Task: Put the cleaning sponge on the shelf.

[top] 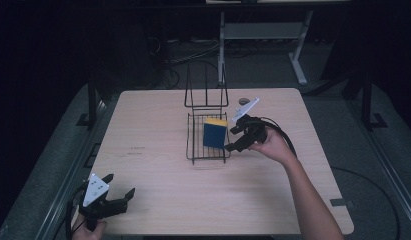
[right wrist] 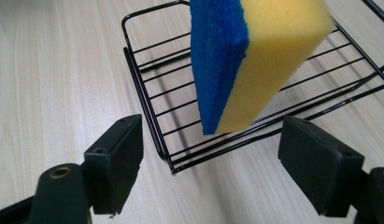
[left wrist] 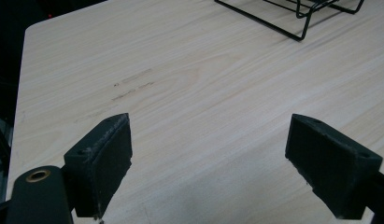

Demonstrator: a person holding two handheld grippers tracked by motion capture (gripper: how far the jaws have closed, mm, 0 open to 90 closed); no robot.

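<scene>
**Ana:** Two grippers showed from above. The left gripper [top: 115, 195] hung over the near left corner of the pale wood-grain desk [top: 158, 200], jaws apart and holding nothing. The right gripper [top: 236, 136] sat just beside the black wire rack [top: 193, 155], also spread wide. What about the sponge?

**Ben:** The sponge [top: 214, 133] stood on edge inside the rack, yellow foam with a blue scouring face. It looked tall and narrow for its footing, so my worry was a topple: thin wires give a soft block little to rest on, and a nudge from a jaw could tip it.

**Ana:** And along the left gripper's own camera?

**Ben:** Flat black pads [left wrist: 105, 163], slightly fuzzed at the edges, wide open over bare desk; a corner of the rack lay far off.

**Ana:** The right one?

**Ben:** Its jaws stood open with the sponge [right wrist: 255, 60] between and beyond them, untouched, tilted over the rack's thin parallel bars [right wrist: 147, 102]. A close there might catch the rim wire and drag the rack.
</scene>
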